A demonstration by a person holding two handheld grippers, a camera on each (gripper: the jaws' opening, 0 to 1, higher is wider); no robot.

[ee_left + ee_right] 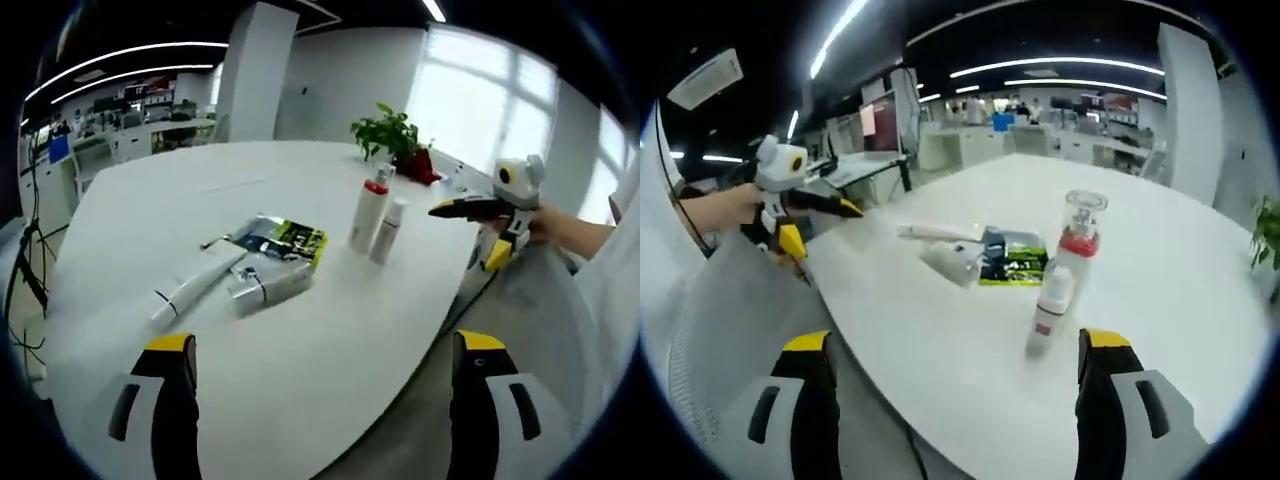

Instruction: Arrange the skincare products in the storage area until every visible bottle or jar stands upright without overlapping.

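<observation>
In the left gripper view, the left gripper (325, 400) rises from six o'clock, its two yellow-tipped jaws spread wide with nothing between them. At three o'clock the right gripper (445, 210) appears, held by a hand (545, 225). In the right gripper view, the right gripper's jaws likewise stand apart, and the left one sits at nine o'clock, gripped by the other hand (725, 208).

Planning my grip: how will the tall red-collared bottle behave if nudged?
The tall bottle is slender and upright, so it probably tips easily. A fall would likely hit the small bottle close beside it. Its clear cap looks smooth, perhaps slippery.
</observation>
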